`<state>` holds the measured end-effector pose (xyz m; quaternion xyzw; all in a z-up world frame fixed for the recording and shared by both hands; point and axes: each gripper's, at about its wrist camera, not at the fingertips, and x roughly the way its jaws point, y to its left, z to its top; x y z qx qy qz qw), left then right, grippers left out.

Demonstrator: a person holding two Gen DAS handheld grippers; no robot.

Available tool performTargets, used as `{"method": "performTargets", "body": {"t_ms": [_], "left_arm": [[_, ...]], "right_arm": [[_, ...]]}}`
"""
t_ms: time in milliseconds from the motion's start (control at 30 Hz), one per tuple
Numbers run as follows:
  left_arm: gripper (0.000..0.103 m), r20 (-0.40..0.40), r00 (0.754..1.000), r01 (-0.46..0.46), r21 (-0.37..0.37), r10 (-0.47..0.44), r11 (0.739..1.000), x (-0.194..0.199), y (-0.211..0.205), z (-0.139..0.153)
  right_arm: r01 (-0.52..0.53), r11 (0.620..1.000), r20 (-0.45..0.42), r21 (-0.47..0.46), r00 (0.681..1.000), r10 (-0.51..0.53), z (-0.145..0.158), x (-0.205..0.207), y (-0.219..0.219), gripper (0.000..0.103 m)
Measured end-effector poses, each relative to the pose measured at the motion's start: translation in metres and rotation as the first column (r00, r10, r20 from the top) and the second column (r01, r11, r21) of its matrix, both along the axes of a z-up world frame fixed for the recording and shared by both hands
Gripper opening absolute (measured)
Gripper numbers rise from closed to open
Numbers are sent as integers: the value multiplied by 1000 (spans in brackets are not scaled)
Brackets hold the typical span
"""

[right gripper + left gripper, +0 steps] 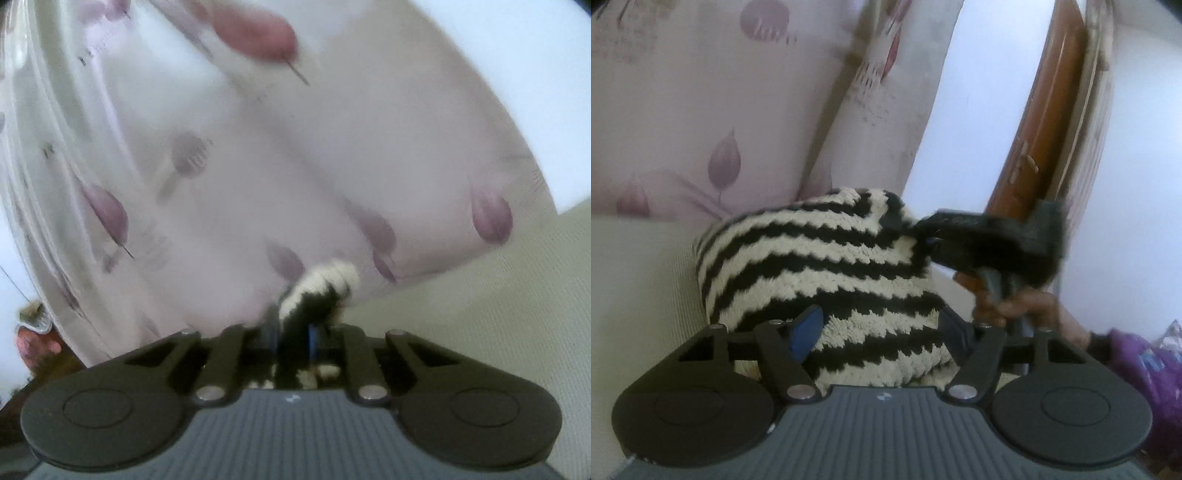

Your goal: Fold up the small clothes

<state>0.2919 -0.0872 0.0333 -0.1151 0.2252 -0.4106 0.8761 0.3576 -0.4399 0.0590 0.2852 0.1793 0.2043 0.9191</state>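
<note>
While it hangs mid-frame: the fuzzy knit (827, 273) has black and cream zigzag stripes.
Left gripper (881, 328): smooth blue pads spread apart, woolly knit between them.
Right gripper (923, 236): pinching the knit's right edge.
Pillow (701, 110): soft, pink leaves, upper left.
Bed (635, 280): cream, ribbed.

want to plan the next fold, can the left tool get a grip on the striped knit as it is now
Probably yes. The striped knit hangs right in front of the left tool, bulging between its spread fingers with nothing in the way. The right tool pinches the far upper corner, clear of that path.
</note>
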Motion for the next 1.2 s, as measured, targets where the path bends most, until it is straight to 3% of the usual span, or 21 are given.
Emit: {"method": "performTargets", "body": {"t_ms": [67,167,267,333,533,600,633,667,700,767,867,967,1000,1067,1200], "left_arm": [[67,-40,999,35,9,-35,999,0,-3,-9],[67,-12,999,45,36,-45,998,-6,-7,-18],[67,-8,999,44,51,-44,998,-7,-7,-18],[67,-20,999,47,44,-46,998,-5,-5,-18],[68,3,999,37,56,-37,998,-8,-7,-13],[69,4,999,36,53,-36,998,-10,-5,-13],[69,5,999,32,54,-33,998,-10,-4,-13],[69,7,1000,25,56,-25,998,-10,-3,-11],[69,3,1000,19,56,-19,998,-10,-2,-10],[72,-12,1000,13,40,-12,999,-10,4,-5],[79,-30,1000,6,18,-5,1000,-12,17,-3],[79,-68,997,26,-4,-26,1000,-12,22,-12],[79,-64,997,31,-4,-32,1000,-14,20,-14],[80,-44,999,24,6,-23,1000,-17,16,-15],[81,-53,998,15,-14,-15,1000,-16,15,-16]], "right_arm": [[30,997,-151,-67,988,-40,-21,14,-5,14],[24,1000,-286,-6,958,-25,-54,18,-16,19],[78,980,-290,184,957,-22,-62,7,-41,28],[101,968,-258,230,965,-39,-55,-12,-53,28],[-13,996,-205,92,978,32,-27,-84,-44,28],[-42,999,-227,32,973,48,-28,-101,-32,28],[-45,999,-239,-8,970,42,-30,-106,-26,23],[-51,998,-244,-41,969,39,-33,-109,-20,12],[-56,997,-245,-55,969,41,-34,-110,-16,9],[-60,998,-223,6,973,60,-31,-115,-14,6],[-92,996,-133,16,987,93,-10,-132,-9,5],[-81,983,-211,-166,976,44,-23,-134,-8,4],[-70,981,-246,-183,969,23,-34,-133,-12,4],[-50,992,-255,-119,967,18,-43,-132,-25,5],[-22,993,-216,-119,976,-4,-26,-130,-22,7]]}}
